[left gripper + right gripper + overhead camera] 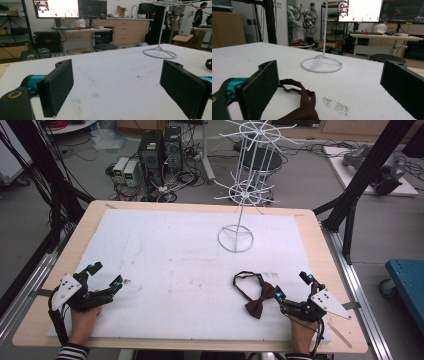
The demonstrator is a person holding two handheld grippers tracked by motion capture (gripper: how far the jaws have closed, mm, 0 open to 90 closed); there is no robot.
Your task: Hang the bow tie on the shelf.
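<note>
A dark red bow tie (258, 300) with a looped black strap (245, 279) lies flat on the white mat, front right; its cloth (304, 105) and strap (289, 83) lie close in front of the right jaws. My right gripper (294, 286) rests open just right of the bow tie, not touching it, jaws wide apart (329, 90). At the front left my left gripper (106, 275) also stands open on the mat, nothing between its jaws (116, 87). A white wire display stand (236, 238) rises at the mat's far middle, also seen as a ring base (322, 64) (160, 53).
The white mat (175, 265) covers a wooden table (45, 315). Black frame posts (350, 215) flank the table. Computers and cables (155, 155) lie on the floor beyond the far edge. Faint stains (335, 106) mark the mat.
</note>
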